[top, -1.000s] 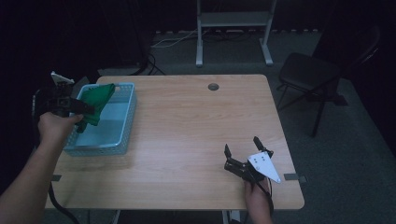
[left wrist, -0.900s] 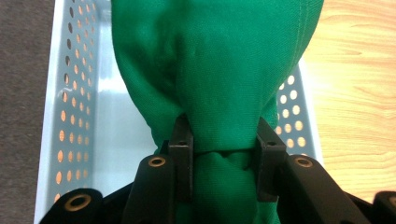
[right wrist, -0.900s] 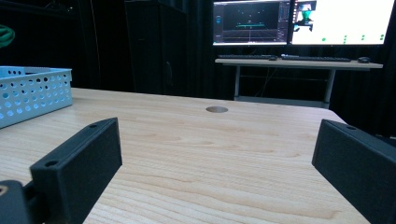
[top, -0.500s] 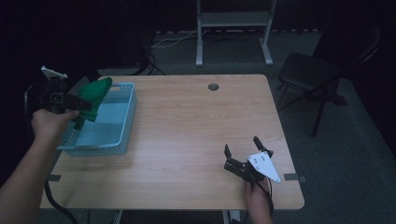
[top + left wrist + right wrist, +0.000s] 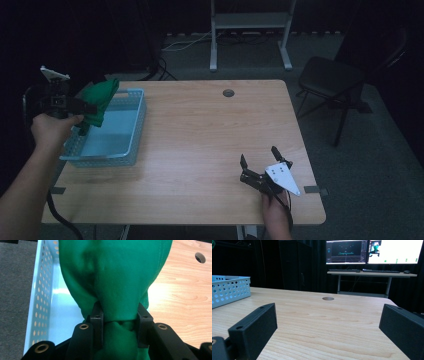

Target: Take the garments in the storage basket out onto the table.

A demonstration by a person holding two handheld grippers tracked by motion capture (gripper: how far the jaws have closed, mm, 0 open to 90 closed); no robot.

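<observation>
A green cloth hangs bunched above the light blue perforated basket at the table's left side. My left gripper is shut on this cloth, held above the basket's left wall. In the left gripper view both black jaws pinch the green cloth at a narrow neck, with the basket floor below. My right gripper rests low near the table's front right edge, open with nothing between its jaws. The right gripper view looks level across the bare wood, and its gripper stands wide.
The wooden table has a round cable hole near its far edge. A dark chair stands off the far right corner and a metal stand behind. The right gripper view shows a desk with lit monitors beyond.
My left gripper has risen and drawn leftward with the green cloth, lifting it higher above the basket. The right gripper has stayed put.
</observation>
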